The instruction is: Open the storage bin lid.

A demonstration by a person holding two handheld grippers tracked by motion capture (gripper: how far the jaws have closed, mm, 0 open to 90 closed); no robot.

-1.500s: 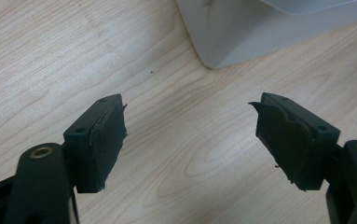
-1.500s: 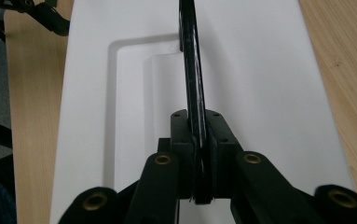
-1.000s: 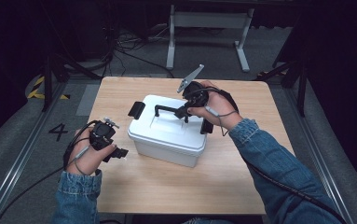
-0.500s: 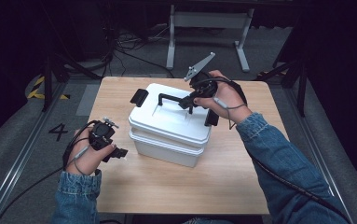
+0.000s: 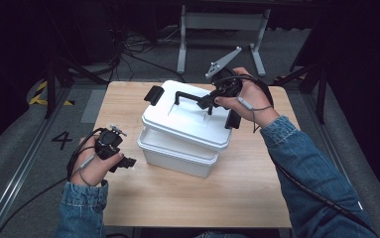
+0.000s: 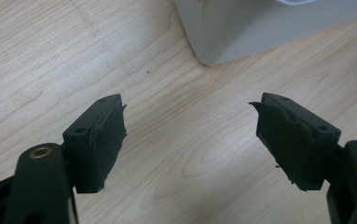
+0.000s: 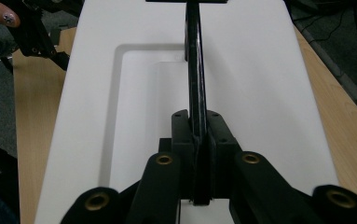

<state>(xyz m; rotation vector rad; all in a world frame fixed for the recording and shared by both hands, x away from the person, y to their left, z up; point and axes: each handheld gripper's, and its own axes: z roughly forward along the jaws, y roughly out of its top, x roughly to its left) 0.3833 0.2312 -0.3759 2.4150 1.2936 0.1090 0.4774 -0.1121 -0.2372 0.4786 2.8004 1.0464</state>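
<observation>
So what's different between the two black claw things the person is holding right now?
The right gripper is shut on the black handle of the white lid, holding it raised above the white box; the left gripper is open and holds nothing. The right one is up over the box, while the left one sits low over the wooden table beside it. Both are black, two-jawed and hand-held.

You're working in a lab or recording studio, not a home. Your wooden table [image 5: 187, 198] stands alone on grey carpet, ringed by darkness. Cables [image 5: 128, 47] sprawl across the floor at upper left, a grey metal stand [image 5: 222, 22] rises at top centre, and yellow-black hazard tape [image 5: 41, 94] plus a floor number "4" [image 5: 62, 140] mark the left.
</observation>
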